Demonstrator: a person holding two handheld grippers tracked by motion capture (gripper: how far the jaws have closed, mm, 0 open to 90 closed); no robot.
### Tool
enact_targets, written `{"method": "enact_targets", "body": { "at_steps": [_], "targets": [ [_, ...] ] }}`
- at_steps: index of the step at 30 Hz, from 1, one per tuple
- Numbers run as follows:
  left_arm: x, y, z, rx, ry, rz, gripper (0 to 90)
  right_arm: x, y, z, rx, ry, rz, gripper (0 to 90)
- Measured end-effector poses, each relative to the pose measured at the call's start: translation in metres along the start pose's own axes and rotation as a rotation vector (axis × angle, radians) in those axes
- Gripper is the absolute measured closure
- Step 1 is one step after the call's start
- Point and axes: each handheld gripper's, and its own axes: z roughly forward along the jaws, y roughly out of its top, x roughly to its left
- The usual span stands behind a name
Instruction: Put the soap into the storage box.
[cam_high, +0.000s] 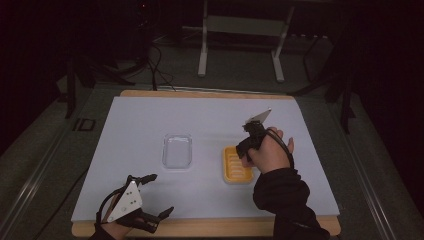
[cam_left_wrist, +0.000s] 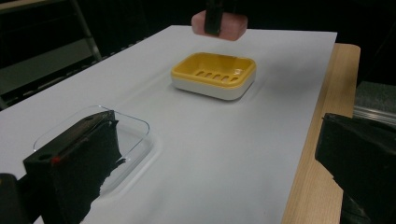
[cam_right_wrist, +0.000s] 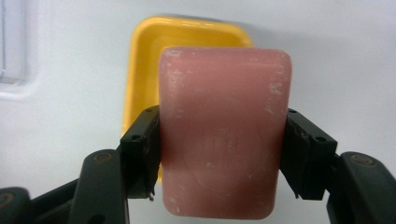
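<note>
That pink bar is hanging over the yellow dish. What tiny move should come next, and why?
Probably lower it straight down. The right gripper is shut on the pink soap, held above the yellow soap dish, which lies empty beneath it. The left gripper waits open.

Seen from above the near edge, the high view looks forward and down over the whole white mat, the dark floor and a stand's legs beyond. The left gripper view sits low at the mat's near corner, looking across the surface between its own jaws toward the yellow dish, with the clear lid close at its left. The right gripper view looks straight down from close above, the pink soap between its jaws covering much of the dish. All three views share the dish and the mat around it.
</note>
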Motion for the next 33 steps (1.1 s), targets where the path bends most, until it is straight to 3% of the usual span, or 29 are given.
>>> {"method": "enact_targets", "body": {
  "at_steps": [11, 18, 33],
  "targets": [
    [0.000, 0.000, -0.001, -0.002, -0.001, 0.000, 0.6, 0.016, -0.004, 0.024, 0.008, 0.047, 0.025, 37.7],
    [0.000, 0.000, -0.001, -0.002, -0.001, 0.002, 0.6, 0.018, -0.006, 0.045, 0.033, 0.030, 0.033, 37.7],
    [0.000, 0.000, -0.001, -0.002, -0.003, 0.002, 0.6, 0.019, -0.003, 0.063, 0.048, 0.008, 0.034, 37.5]
  ]
}}
